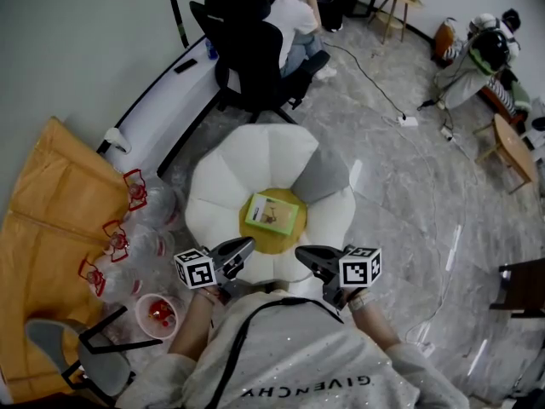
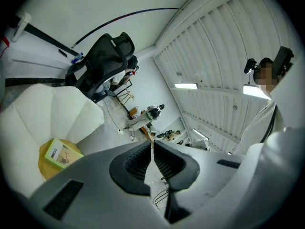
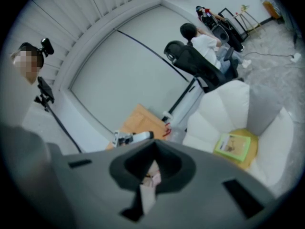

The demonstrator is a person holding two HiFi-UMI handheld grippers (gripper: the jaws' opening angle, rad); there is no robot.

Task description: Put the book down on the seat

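**Book** [image 1: 275,213]: green-bordered with a pale cover, lying flat on the yellow centre pad [image 1: 274,240] of the white petal-shaped seat [image 1: 228,170]. A grey cushion [image 1: 326,175] leans at the seat's back right. The book touches neither tongs, so the placement appears complete.

**Handling (judged):** a thin, light paperback. It looks fairly stiff across the cover but is liable to flex or fan open if pinched at 1 corner. The cover looks smooth and may slip. A hold is best taken on the near edge or the spine side, where the soft pad would let a jaw press under.

**Tongs:** left tongs [image 1: 248,246] and right tongs [image 1: 301,252] hover over the seat's near edge, just short of the book, 1 to each side. In both gripper views the 2 jaws meet with nothing between them.

**Writing:** the person's pale top [image 1: 298,369] carries "GIVENCHY", inverted in the head view. Print on the book's cover is too small to read.

**Surroundings:** beyond the seat, a black office chair [image 1: 249,54] holds a seated person at a white bench [image 1: 162,99].
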